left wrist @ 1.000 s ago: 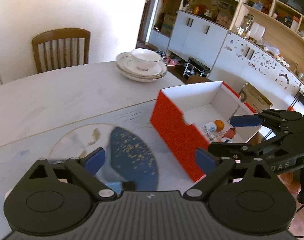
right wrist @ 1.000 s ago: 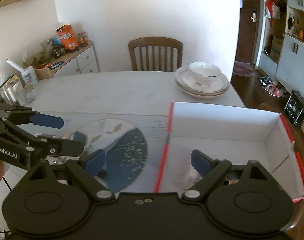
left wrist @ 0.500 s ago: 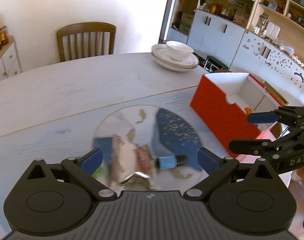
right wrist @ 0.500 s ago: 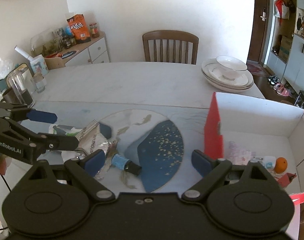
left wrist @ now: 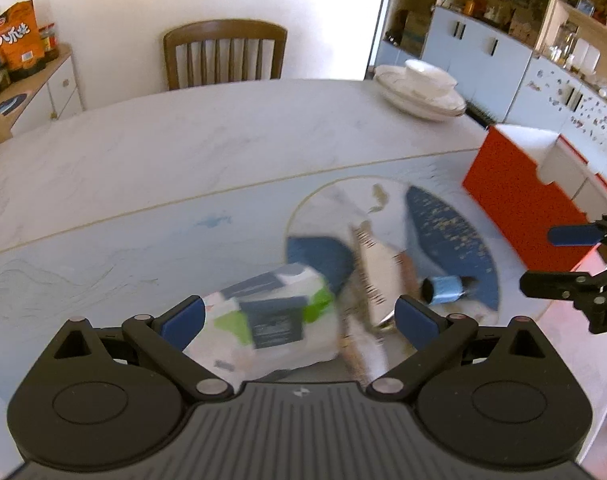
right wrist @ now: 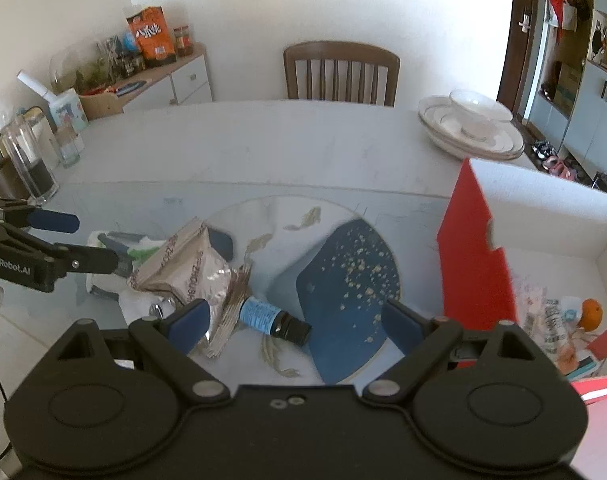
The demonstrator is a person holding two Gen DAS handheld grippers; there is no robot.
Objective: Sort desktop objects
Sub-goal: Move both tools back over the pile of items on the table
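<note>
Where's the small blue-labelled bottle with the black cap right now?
The small blue-labelled bottle with the black cap lies on its side on the round blue-and-white mat, between the right gripper's open fingers, touching the crumpled silver foil packet.

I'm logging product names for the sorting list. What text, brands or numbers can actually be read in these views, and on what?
"GenRobot.AI": on the left gripper arm.
"八爪烧": apparently, on the orange snack bag.
Silver foil packet: lettering too distorted to read.
Blue-labelled bottle: print too small.
Tissue pack: blurred.
</note>
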